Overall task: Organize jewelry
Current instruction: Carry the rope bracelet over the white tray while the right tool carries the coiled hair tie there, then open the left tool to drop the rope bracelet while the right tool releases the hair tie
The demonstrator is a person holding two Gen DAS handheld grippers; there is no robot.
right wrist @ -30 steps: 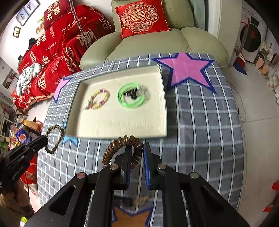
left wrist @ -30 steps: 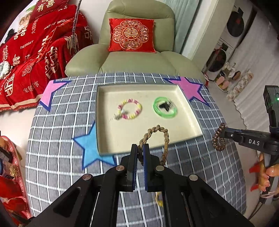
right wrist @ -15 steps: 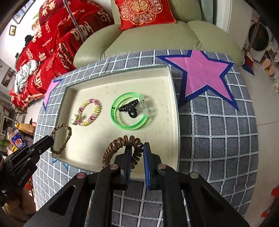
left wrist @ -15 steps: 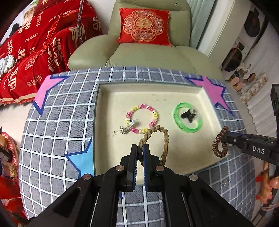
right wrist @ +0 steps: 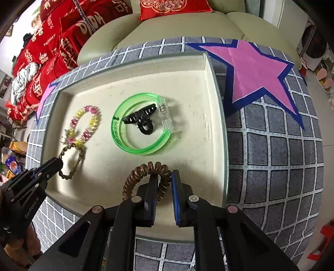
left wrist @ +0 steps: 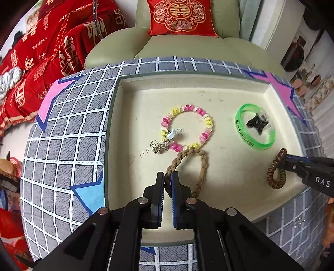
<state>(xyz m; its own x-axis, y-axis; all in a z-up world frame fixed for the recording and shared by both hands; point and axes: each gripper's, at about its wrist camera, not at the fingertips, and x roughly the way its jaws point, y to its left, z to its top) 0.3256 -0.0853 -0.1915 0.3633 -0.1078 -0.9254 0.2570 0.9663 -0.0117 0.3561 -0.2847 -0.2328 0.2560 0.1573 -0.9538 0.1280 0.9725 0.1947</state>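
Observation:
A cream tray [left wrist: 117, 116] [right wrist: 217, 116] lies on the checked table. My left gripper [left wrist: 167, 177] is shut on a tan braided rope bracelet [left wrist: 203, 166] [right wrist: 80, 156], held low over the tray's near left part. My right gripper [right wrist: 163, 177] [left wrist: 285, 159] is shut on a brown coil hair tie [right wrist: 135, 177] [left wrist: 275, 173], over the tray's near right part. In the tray lie a pink and yellow bead bracelet [left wrist: 206, 127] [right wrist: 91, 123] with a small metal charm [left wrist: 160, 146], and a green bangle [left wrist: 242, 129] [right wrist: 119, 133] around a black hair claw [left wrist: 257, 124] [right wrist: 142, 121].
The round table has a grey checked cloth [left wrist: 62, 146] with pink stars [right wrist: 254, 68] and a blue star [left wrist: 91, 193]. A green armchair with a red cushion [left wrist: 179, 16] stands behind it. Red blankets [left wrist: 41, 54] lie at the left.
Both grippers have moved forward and down over the tray with their pieces still held. The rope bracelet and the coil hair tie now hang close to the tray floor.

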